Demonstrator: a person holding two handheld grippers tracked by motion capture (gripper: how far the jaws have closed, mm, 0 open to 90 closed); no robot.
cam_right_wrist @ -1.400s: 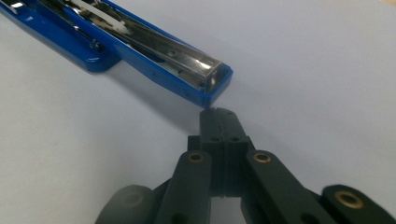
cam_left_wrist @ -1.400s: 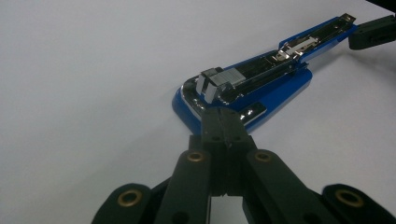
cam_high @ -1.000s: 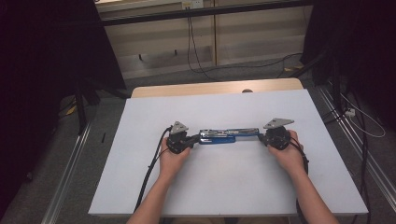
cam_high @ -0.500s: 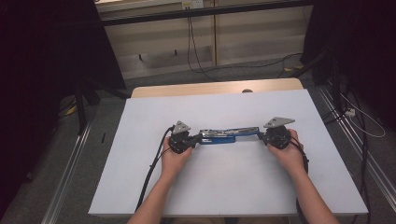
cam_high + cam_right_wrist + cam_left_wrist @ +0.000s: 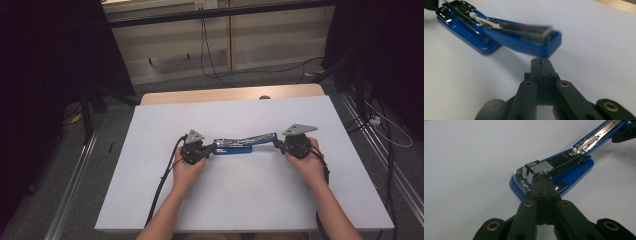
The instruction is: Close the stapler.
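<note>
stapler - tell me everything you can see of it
The stapler is blue with shiny metal inner parts, swung fully open and lying near the middle of the white table. Its base lies flat, the staple channel up; the top arm stretches away toward the right gripper, tilted slightly up. The left gripper, jaws shut, presses on the base's front end. The right gripper's shut jaws sit at the arm's tip; contact is unclear.

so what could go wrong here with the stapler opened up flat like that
The stapler's blue top arm is swung open and blurred, apparently mid-swing. The right gripper is shut just under its tip, so the arm could knock or slip off. The left gripper, shut against the staple strip, might dislodge it.
</note>
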